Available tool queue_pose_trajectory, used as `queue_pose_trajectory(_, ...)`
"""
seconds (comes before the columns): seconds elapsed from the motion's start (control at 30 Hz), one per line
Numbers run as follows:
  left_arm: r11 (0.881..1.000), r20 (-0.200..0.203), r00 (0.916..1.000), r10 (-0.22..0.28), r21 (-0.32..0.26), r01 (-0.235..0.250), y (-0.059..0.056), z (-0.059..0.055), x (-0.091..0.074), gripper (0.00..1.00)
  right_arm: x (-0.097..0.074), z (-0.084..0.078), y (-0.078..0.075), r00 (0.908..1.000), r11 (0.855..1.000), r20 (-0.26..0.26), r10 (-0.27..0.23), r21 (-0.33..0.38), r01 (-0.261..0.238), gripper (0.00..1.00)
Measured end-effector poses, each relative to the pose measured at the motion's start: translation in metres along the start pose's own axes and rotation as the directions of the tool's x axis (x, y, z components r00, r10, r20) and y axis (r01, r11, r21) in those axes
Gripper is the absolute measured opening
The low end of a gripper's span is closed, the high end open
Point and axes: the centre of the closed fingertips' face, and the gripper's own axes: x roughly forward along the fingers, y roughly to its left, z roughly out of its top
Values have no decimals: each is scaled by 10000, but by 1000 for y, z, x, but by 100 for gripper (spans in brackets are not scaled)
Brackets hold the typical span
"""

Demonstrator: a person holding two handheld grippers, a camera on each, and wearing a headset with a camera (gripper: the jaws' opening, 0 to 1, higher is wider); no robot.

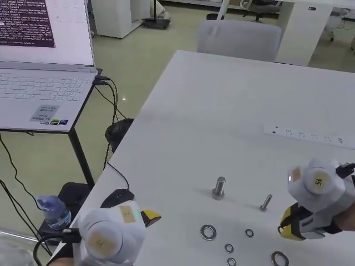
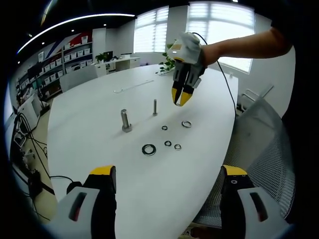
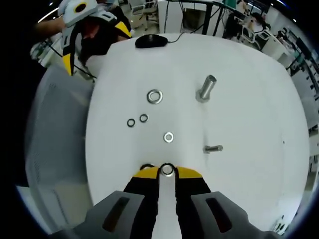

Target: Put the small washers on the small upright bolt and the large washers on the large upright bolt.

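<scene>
Yellow-tipped left gripper (image 2: pixel 167 172): jaws wide apart and empty at the bottom of your left gripper view. Washers lie loose mid-frame on the white table (image 2: pixel 89 104). The large washer (image 2: pixel 148 149) is nearest, with three small washers (image 2: pixel 168 143) just behind. Your right gripper (image 2: pixel 180 101) is pinched together, holding nothing, just above the second large washer (image 2: pixel 187 124). The large bolt (image 2: pixel 126 121) and small bolt (image 2: pixel 155 107) stand upright beyond.
</scene>
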Motion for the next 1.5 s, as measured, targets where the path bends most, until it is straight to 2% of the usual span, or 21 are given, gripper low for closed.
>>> queue_pose_trajectory(0.43, 10000, 76, 10000, 27, 61, -27, 5, -1, 1, 91, -11, 13, -38, 9991, 9987, 35, -423, 270, 422, 12)
queue_pose_trajectory(0.67, 9999, -1, 10000, 41, 124, -41, 6, -2, 3, 95, -13, 21, -50, 9979, 9974, 39, -645, 340, 643, 12)
queue_pose_trajectory(0.83, 9998, -29, 10000, 56, 182, -56, 7, -3, 5, 98, -11, 24, -57, 9967, 9963, 61, -806, 317, 803, 12)
queue_pose_trajectory(1.03, 9998, -265, 9996, -61, 178, 66, 6, -8, 6, 96, -3, 24, -60, 9972, 9968, -83, -746, 294, 748, 12)
queue_pose_trajectory(1.5, 9998, -293, 9996, -41, 179, 46, 9, -11, 4, 96, 7, 26, -61, 9980, 9979, -248, -581, 259, 588, 12)
